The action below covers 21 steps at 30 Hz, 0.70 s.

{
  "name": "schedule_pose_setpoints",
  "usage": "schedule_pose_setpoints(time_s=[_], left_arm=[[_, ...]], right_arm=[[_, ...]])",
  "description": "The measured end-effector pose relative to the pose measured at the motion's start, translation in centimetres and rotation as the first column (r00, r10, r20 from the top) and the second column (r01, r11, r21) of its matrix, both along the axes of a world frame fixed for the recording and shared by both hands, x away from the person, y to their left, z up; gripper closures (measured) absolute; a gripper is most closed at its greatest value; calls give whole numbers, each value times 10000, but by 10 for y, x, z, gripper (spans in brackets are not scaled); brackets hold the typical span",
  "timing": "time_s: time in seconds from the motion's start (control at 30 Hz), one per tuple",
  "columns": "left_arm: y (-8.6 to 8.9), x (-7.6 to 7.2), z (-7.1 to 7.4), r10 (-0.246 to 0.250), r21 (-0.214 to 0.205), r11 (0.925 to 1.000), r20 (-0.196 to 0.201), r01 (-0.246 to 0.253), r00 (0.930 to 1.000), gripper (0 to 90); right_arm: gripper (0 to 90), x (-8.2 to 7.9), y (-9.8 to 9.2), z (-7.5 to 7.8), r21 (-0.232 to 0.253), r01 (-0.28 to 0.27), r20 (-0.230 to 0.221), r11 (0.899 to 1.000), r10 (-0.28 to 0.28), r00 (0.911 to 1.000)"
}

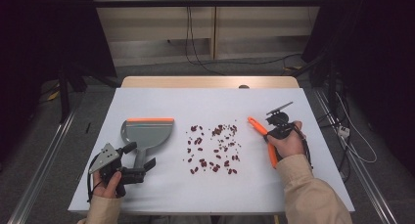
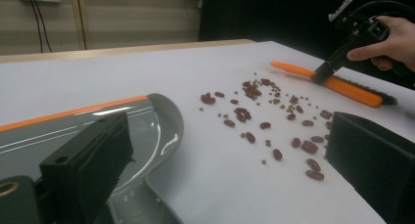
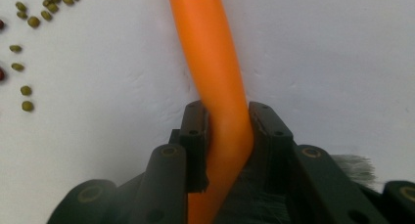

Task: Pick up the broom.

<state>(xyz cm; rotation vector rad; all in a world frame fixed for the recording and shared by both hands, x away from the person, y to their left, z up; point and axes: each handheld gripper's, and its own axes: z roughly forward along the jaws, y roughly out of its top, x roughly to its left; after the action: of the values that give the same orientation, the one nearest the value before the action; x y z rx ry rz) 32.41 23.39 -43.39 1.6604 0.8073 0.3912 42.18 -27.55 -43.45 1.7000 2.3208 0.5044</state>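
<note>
A grey dustpan (image 1: pixel 147 132) with an orange front lip lies on the white table at the left, its handle pointing toward me. My left gripper (image 1: pixel 142 154) stands open, its jaws straddling that handle without pressing on it; in the left gripper view (image 2: pixel 225 150) they are wide apart beside the pan (image 2: pixel 147 131). Red and small green beans (image 1: pixel 213 148) are scattered mid-table. To their right lies an orange brush (image 1: pixel 264 136). My right gripper (image 1: pixel 274 131) is shut on its handle (image 3: pixel 210 48), pads pressed against both sides (image 3: pixel 227 131).
The white table top (image 1: pixel 161 194) extends around the beans (image 2: pixel 264 121). Dark bristles (image 3: pixel 352 165) show at the brush's near end. The far table edge is bare wood (image 1: pixel 210 82). Beyond it, cables run along the floor and wall.
</note>
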Motion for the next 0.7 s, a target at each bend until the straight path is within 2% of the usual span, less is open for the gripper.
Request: schedule_pose_setpoints(time_s=[0.13, 0.2, 0.23, 0.3, 0.33, 0.37, 0.4, 0.43, 0.47, 0.5, 0.53, 0.57, 0.63, 0.7], left_arm=[[4, -1, 1, 77, -41, 10000, 52, -77, 10000, 30], [6, -2, 1, 132, -68, 9999, 50, -131, 9999, 29], [7, -2, 1, 188, -94, 9998, 40, -188, 9998, 29], [8, -3, 2, 203, -42, 9998, 79, -203, 9998, 29], [8, -4, 2, 218, -37, 9998, 93, -217, 9997, 29], [7, -5, 2, 218, -81, 9997, 80, -217, 9997, 29], [7, -6, 3, 191, -30, 9998, 79, -190, 9998, 29], [7, -6, 3, 191, -30, 9998, 79, -190, 9998, 29], [6, -6, 3, 192, -7, 9998, 80, -192, 9998, 29], [6, -7, 3, 189, -7, 9998, 110, -189, 9998, 29], [6, -7, 4, 184, 24, 9998, 138, -184, 9997, 29], [6, -8, 4, 194, 9, 9998, 133, -194, 9997, 29], [5, -8, 4, 157, -38, 9999, 95, -157, 9998, 29], [4, -8, 4, 138, -9, 9999, 97, -138, 9999, 29]], right_arm=[[704, 0, -6, 4, 564, 231, 361, 9981, -252, 9990], [704, -4, -11, 9, 1077, 175, 913, 9940, -274, 9954], [704, -4, -11, 9, 1077, 175, 913, 9940, -274, 9954], [705, -9, -15, 13, 1578, 142, 1570, 9874, -393, 9868], [705, -9, -15, 13, 1578, 142, 1570, 9874, -393, 9868], [706, -15, -19, 18, 2199, 229, 2163, 9752, -717, 9737], [706, -18, -21, 20, 2402, 146, 2453, 9706, -752, 9665], [706, -18, -21, 20, 2402, 146, 2453, 9706, -752, 9665], [706, -25, -24, 23, 2757, 56, 3107, 9612, -946, 9458], [706, -25, -24, 23, 2757, 56, 3107, 9612, -946, 9458], [706, -33, -27, 25, 3075, -89, 3740, 9515, -1123, 9206], [706, -37, -28, 25, 3281, -148, 3960, 9445, -1233, 9099], [707, -45, -31, 26, 3621, -160, 4463, 9320, -1583, 8808], [707, -52, -33, 26, 4012, -344, 4803, 9154, -1782, 8588]])
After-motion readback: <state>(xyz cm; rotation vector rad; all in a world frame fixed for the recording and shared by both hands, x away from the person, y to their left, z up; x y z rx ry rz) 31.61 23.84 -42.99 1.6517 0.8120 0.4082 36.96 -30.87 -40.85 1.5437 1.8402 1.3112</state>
